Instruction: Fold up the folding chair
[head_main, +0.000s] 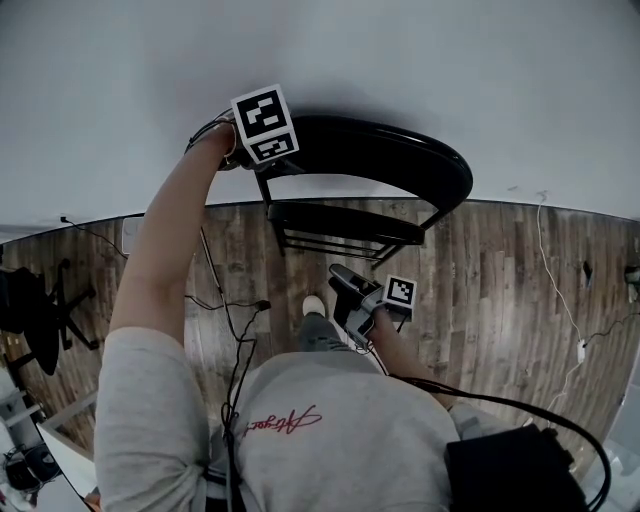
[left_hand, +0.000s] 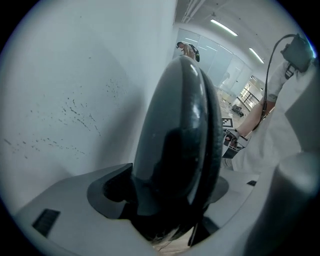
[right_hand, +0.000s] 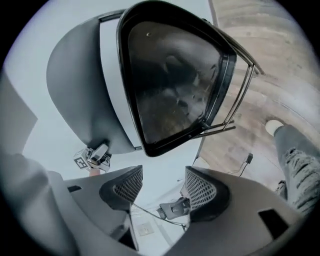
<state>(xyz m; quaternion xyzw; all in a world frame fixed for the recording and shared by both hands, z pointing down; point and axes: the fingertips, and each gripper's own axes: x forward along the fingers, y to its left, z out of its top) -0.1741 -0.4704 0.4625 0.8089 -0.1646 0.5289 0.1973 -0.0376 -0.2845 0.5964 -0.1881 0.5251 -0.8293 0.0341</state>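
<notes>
- Left side first: the left gripper (head_main: 228, 148) points steeply down and is clamped on the top edge of the folding chair (head_main: 400, 160). The dark backrest (left_hand: 180, 140) fills the gap between its jaws.
- The chair stands on the wooden floor (head_main: 500, 280), close against the white wall (head_main: 400, 60).
- Centre: the seat (head_main: 345, 222) looks tipped up towards the backrest, so the fold seems to be under way and nearly closed.
- Right side: the right gripper (head_main: 343, 278) hovers just in front of the seat's edge. Its jaws are spread, the mesh pads (right_hand: 127, 187) are bare, and nothing is held.
- Next up, I'd say: steady the back with the left and press the seat flat with the right.
</notes>
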